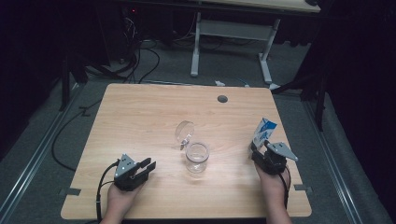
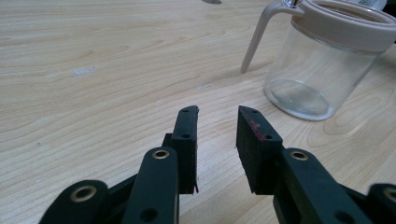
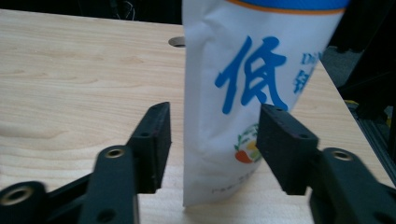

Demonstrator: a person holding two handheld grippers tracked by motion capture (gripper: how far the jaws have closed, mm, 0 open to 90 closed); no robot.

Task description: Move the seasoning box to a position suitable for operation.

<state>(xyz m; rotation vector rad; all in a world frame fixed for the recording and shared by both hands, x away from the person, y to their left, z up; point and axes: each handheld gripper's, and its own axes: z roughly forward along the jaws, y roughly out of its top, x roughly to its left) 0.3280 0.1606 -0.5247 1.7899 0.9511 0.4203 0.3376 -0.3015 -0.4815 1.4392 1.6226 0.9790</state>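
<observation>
A: What is the surface like, and the room around it?

B: A pale wood-grain desk with a round cable hole near its far edge. Grey carpet and dark curtains lie around it, cables trail at the far left, and a second desk on white legs stands beyond.

A: Where are the things?

B: A clear glass jar stands mid-desk, its lid swung open on the far side. A white pouch with blue print stands upright near the right edge.

A: And the grippers?

B: The left hand-held gripper rests near left, jaws narrowly apart and empty, aimed at the jar. The right hand-held gripper has its jaws spread wide on either side of the pouch, with gaps to the pads.

A: Anything hard to make out?

B: The pouch's top is cut off in the right gripper view, and its small lower print is blurred. The room's far corners are too dark to read.
</observation>
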